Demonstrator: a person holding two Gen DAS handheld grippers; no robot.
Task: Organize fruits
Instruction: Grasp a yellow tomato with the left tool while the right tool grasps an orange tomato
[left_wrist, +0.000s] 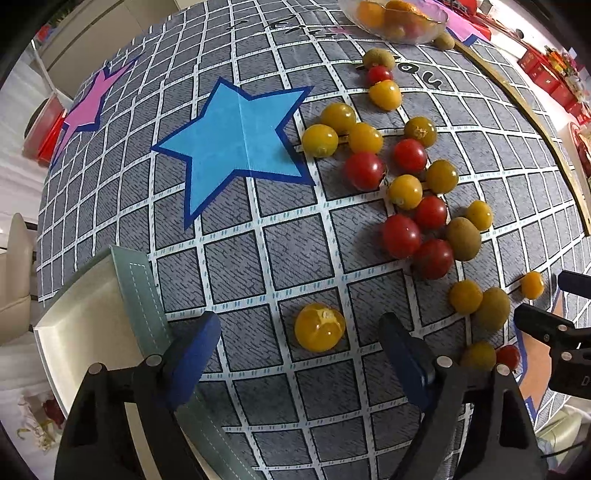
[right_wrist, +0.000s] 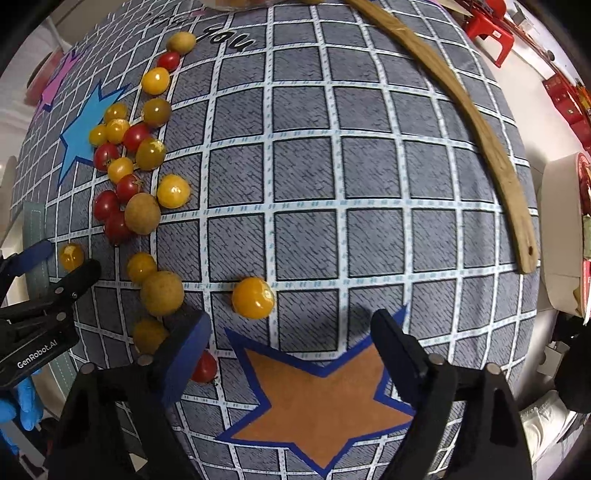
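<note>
Several red and yellow cherry tomatoes (left_wrist: 402, 184) and brown kiwi-like fruits (left_wrist: 462, 238) lie scattered on a grey checked cloth. A blue star (left_wrist: 236, 144), a pink star (left_wrist: 88, 107) and an orange star (right_wrist: 325, 398) lie on the cloth. My left gripper (left_wrist: 299, 350) is open, with one yellow tomato (left_wrist: 320, 326) between its fingertips on the cloth. My right gripper (right_wrist: 291, 343) is open above the orange star, with a yellow tomato (right_wrist: 253, 297) just ahead. The left gripper also shows in the right wrist view (right_wrist: 59, 266).
A glass bowl (left_wrist: 402, 18) with fruit stands at the far edge. A curved wooden strip (right_wrist: 480, 129) lies on the cloth to the right. A white box (left_wrist: 85, 325) sits at the near left table edge. Red crates (left_wrist: 546, 70) stand beyond the table.
</note>
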